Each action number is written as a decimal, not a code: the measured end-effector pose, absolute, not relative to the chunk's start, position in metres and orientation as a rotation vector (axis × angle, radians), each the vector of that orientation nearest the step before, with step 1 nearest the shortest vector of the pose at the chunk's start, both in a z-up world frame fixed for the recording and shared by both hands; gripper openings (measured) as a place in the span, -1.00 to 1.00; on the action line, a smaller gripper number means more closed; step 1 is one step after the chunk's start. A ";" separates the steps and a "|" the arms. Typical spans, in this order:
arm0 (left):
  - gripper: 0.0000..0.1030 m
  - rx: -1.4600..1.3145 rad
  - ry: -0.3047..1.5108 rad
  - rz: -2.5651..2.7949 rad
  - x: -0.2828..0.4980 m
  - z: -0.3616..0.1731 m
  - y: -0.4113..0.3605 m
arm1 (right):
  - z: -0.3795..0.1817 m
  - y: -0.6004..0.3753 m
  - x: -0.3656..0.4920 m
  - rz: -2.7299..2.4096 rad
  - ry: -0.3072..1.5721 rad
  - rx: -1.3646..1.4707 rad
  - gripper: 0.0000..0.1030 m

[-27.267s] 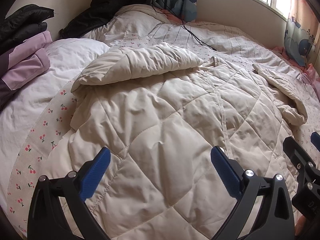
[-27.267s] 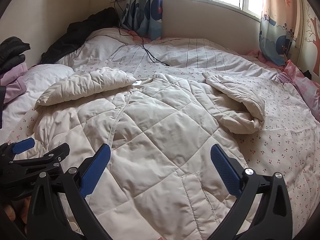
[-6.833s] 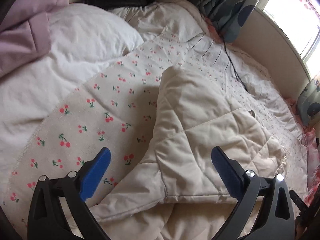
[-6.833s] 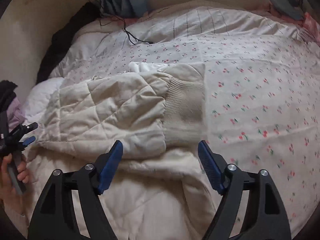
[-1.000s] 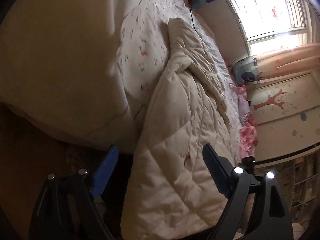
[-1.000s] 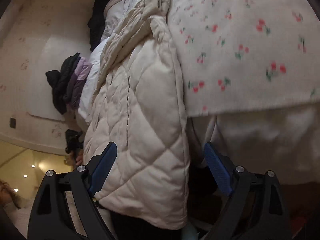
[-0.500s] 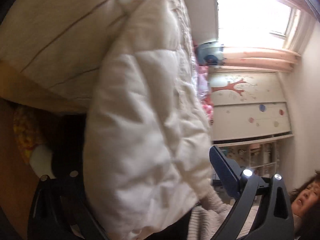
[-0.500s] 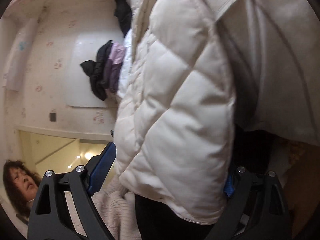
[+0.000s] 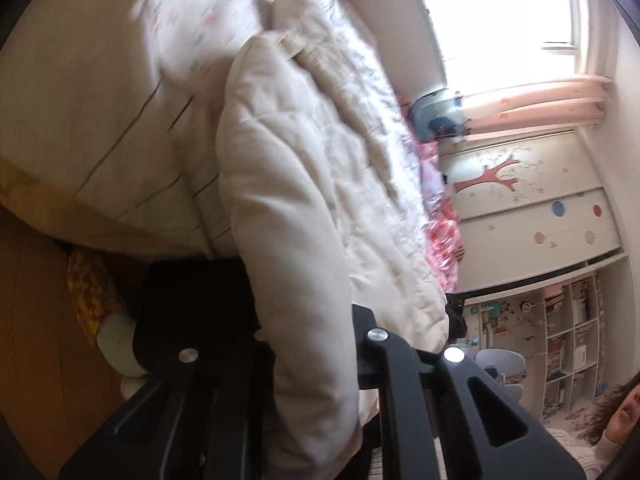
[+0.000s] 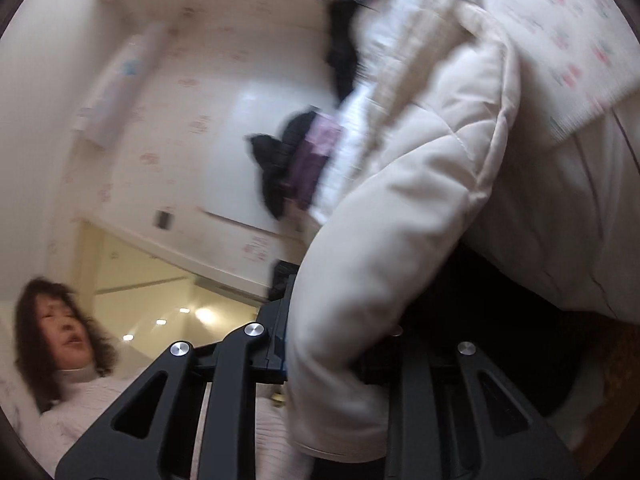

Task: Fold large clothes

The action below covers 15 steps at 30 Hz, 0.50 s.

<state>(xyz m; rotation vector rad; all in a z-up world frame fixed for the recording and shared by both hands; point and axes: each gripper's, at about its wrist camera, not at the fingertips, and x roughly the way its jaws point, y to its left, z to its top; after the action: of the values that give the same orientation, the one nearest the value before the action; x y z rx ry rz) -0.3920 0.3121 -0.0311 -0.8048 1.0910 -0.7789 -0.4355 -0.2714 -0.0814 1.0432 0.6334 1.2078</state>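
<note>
Both my grippers have just clamped down on the cream quilted jacket point(image 9: 304, 184). The left gripper point(image 9: 316, 364) has its jaws squeezed onto the puffy hem, fabric bulging out between them, and the right gripper point(image 10: 340, 356) is pinching the hem's other end the same way. The jacket hangs over the near edge of the bed point(image 9: 80, 120), the rest lying up on the cherry-print cover point(image 10: 560, 20).

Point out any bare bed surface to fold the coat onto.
Free: cherry-print sheet beyond the cream quilted coat, toward the bed's far side. Crowded: bed edge, where both tools, left and right, have just closed on the coat; black and purple clothes pile.
</note>
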 end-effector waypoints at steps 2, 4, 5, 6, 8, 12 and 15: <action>-0.73 -0.801 1.103 -0.782 -0.388 -0.036 0.314 | -0.086 -0.269 -0.431 1.198 0.680 1.040 -0.51; -0.73 -0.822 1.155 -0.779 -0.380 -0.049 0.315 | -0.104 -0.269 -0.428 1.177 0.759 1.034 -0.37; -0.69 -0.833 1.178 -0.775 -0.379 -0.058 0.315 | -0.116 -0.265 -0.427 1.161 0.807 1.039 -0.31; -0.64 -0.848 1.192 -0.772 -0.378 -0.064 0.316 | -0.125 -0.264 -0.426 1.145 0.834 1.045 -0.21; -0.22 -0.903 1.208 -0.753 -0.380 -0.076 0.318 | -0.143 -0.259 -0.426 1.129 0.855 1.079 -0.16; -0.10 -0.904 1.169 -0.721 -0.387 -0.076 0.314 | -0.149 -0.251 -0.428 1.134 0.782 1.134 -0.18; -0.71 -0.849 1.131 -0.684 -0.392 -0.058 0.311 | -0.122 -0.242 -0.431 1.148 0.717 1.071 -0.53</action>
<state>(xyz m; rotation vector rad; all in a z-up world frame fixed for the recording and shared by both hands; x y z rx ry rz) -0.3916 0.3106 -0.0577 -0.8494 1.1305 -0.6844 -0.4314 -0.2416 -0.1215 1.0707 0.7174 1.1483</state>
